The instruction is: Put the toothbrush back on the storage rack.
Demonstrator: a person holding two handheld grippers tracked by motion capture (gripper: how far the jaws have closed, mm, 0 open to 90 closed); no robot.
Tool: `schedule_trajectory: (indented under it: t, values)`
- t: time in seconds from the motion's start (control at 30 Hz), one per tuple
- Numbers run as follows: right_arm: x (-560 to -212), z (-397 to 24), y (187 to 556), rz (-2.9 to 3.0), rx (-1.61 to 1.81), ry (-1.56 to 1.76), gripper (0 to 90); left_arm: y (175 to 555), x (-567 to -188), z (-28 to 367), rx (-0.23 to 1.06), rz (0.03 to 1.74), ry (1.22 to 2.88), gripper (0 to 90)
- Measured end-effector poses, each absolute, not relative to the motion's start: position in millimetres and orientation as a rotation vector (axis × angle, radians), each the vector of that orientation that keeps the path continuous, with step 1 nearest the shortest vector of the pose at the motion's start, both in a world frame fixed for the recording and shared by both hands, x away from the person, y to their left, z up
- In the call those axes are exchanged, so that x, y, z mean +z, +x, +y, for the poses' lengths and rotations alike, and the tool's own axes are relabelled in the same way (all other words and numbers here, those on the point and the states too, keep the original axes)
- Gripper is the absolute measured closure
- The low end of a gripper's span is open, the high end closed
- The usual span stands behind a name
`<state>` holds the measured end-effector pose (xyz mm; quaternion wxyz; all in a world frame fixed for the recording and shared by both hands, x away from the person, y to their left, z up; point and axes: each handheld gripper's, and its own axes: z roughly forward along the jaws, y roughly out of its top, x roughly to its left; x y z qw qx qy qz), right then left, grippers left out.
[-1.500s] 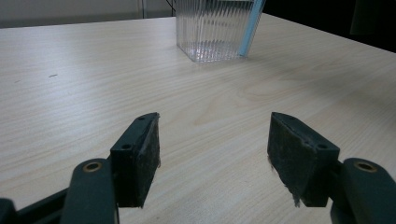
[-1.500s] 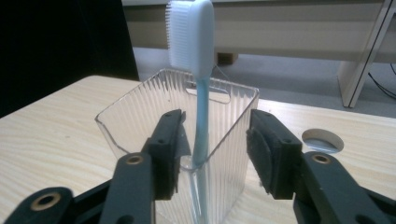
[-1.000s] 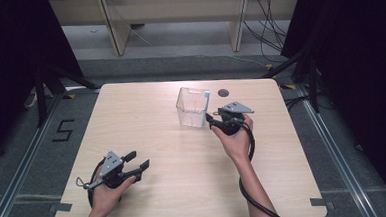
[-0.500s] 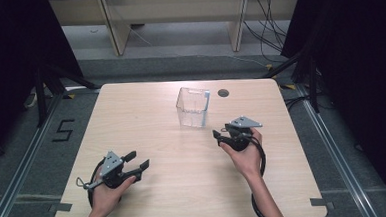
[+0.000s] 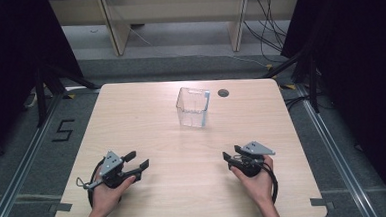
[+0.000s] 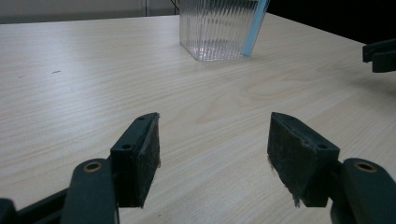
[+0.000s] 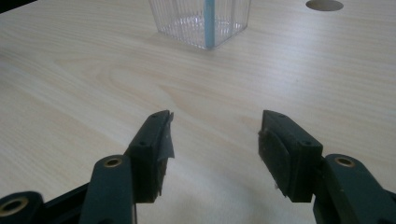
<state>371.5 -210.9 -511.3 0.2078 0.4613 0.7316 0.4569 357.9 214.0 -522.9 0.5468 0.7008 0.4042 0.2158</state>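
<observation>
High view: clear ribbed container (image 5: 193, 107) stands upright at counter (image 5: 146, 121) centre-back, well apart from both claws. Right claw (image 5: 232, 155) slightly nearer than left claw (image 5: 136, 160); the container lies ahead of and between them.

Left gripper view: jaws apart, empty; container (image 6: 219, 28) ahead, slightly right. Thin transparent plastic, square section, blue edge strip.

Right gripper view: jaws apart, nothing held; container (image 7: 201, 21) straight ahead. Pale woodgrain, cable hole (image 7: 324, 5) beyond.

Clear ribbed container (image 5: 193, 107), blue edge
</observation>
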Motion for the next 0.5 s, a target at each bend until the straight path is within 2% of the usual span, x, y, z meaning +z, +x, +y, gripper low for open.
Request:
schedule_trajectory:
  t: [0.5]
  values:
    - [-513.5,-212.1,357.4,1.989,1.302,1.307,44.6,357.8,-522.4,215.9,0.508,0.976,1.659,34.1]
